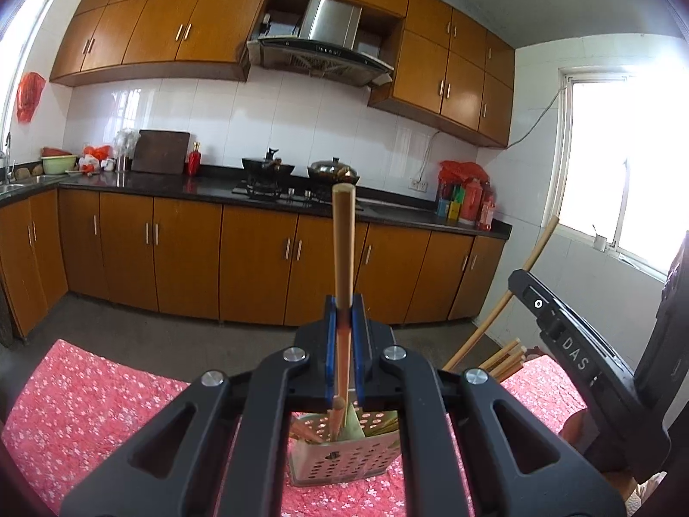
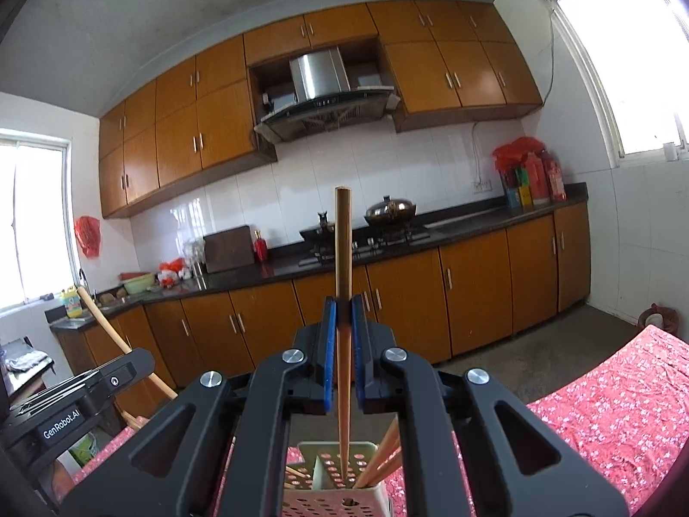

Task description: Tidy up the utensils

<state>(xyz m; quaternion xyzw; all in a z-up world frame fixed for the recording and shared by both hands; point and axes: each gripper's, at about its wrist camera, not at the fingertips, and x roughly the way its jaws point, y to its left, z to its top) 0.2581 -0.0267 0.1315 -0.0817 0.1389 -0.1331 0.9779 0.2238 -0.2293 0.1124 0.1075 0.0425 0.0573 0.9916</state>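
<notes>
One chopstick pinched tight in the left gripper, standing almost straight up between the blue pads. Another chopstick squeezed the same way in the right gripper. Both claws clenched hard on thin wood, nothing loose.

Right under each claw, a holder full of little holes, also seen from the right wrist at. Low ends of both sticks down near its top, maybe just inside; hard to tell. More chopsticks leaning inside already, tips poking out to the side. Holder sitting on a red flowery cloth. Behind all that, orange cupboards, a dark counter, a stove with pots, a bright window.

Looks like the putting-in part of the job, two sticks at once.

Could go wrong in a few ways:
- Sticks so thin and smooth, easy to slip or swing sideways in the pads.
- Tip could bump the rim or the middle wall of the holder and get stuck.
- Push down hard then, and the light holder could tip over on the soft cloth.
- Two grippers close together, so a bump between them could knock a stick crooked.
</notes>
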